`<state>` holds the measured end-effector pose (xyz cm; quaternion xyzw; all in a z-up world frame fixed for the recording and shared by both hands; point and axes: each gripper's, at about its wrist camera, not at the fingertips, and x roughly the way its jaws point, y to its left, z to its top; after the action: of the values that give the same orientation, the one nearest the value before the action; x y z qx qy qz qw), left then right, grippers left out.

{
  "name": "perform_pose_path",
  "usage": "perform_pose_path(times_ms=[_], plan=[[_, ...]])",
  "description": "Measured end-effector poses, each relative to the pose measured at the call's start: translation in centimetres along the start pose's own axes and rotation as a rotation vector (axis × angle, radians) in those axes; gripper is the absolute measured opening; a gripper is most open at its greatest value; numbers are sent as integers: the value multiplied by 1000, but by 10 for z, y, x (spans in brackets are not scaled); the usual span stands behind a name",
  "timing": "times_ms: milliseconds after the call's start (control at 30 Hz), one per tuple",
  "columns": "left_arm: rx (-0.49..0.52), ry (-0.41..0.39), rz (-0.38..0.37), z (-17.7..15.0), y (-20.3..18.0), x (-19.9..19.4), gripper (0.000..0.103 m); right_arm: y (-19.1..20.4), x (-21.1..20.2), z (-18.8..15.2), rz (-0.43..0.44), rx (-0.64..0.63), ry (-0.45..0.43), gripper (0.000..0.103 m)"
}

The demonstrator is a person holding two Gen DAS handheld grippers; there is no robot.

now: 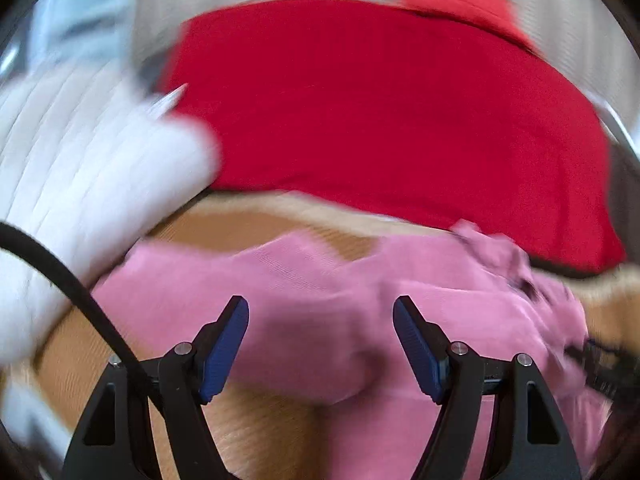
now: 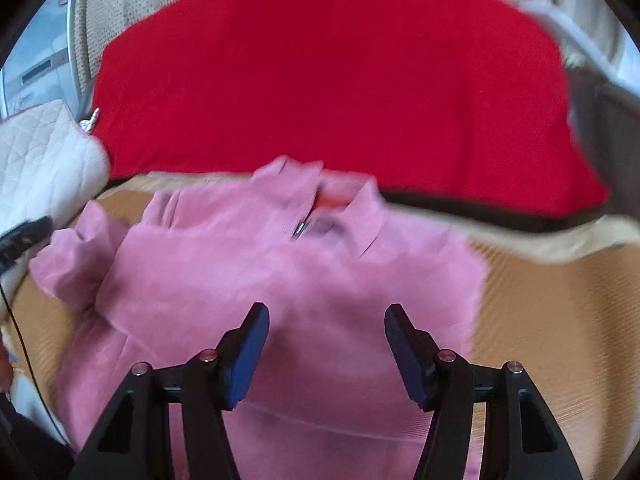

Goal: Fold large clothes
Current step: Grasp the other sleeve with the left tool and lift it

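On the tan ribbed surface [image 2: 560, 320] lies a pink zip-neck pullover [image 2: 280, 280], chest up, its collar toward the far edge where a big red cushion [image 2: 320, 80] rests against the pale backrest. A white quilted bag [image 2: 44, 152] sits at the far left corner, just beside the cushion.

Folding looks barely begun, as far as these blurred views allow. In the right wrist view the pullover's body is spread mostly flat, its right side running in a fairly straight edge, but the sleeve on the left of that view is bunched and crumpled beside the body instead of lying across it. No clean crosswise fold shows. My judgement: the sleeves need bringing in, then the body needs folding up toward the collar, so most of the work remains.

Neither tool grips anything. The left gripper [image 1: 320, 344] hangs over pink cloth with its blue pads [image 1: 224, 352] well apart and nothing pinched between them. The right gripper [image 2: 326, 352] stands likewise parted above the lower middle of the garment, fabric showing in the gap but not clamped. A black cable [image 1: 72, 280] crosses the left view's lower left corner.
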<state>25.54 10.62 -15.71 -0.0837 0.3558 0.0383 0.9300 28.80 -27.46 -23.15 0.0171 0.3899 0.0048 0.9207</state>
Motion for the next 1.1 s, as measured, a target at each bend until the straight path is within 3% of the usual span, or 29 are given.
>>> perform_pose_path(times_ms=[67,167,300,400,567,633,733,800,867,900,967,1033,1100], plan=[[-173,58,41,-5,46,2,75,2,15,-5,49,9,51,64],[-441,118,92,-15,112,8,75,10,18,-10,73,-14,60,64],[-645,144,163,-27,162,23,75,16,12,-13,69,-35,36,64],[-771,146,127,-30,187,39,75,13,9,-13,71,-30,26,64],[-835,168,112,-29,205,71,74,4,15,-12,72,-3,33,64],[-814,115,117,-17,206,76,74,3,17,-11,74,2,35,64],[-788,111,140,-8,208,88,74,4,17,-11,71,-5,33,64],[-777,100,155,1,208,99,68,4,18,-11,69,-9,32,64],[-752,102,138,19,212,116,44,3,18,-12,62,-15,31,64],[-747,113,134,21,211,121,39,3,18,-12,59,-14,31,64],[-738,113,157,26,212,128,18,-1,20,-12,55,-6,34,64],[-730,100,140,33,210,131,7,-6,22,-12,55,9,37,64],[-707,52,122,47,206,133,5,-10,21,-12,52,17,33,64]])
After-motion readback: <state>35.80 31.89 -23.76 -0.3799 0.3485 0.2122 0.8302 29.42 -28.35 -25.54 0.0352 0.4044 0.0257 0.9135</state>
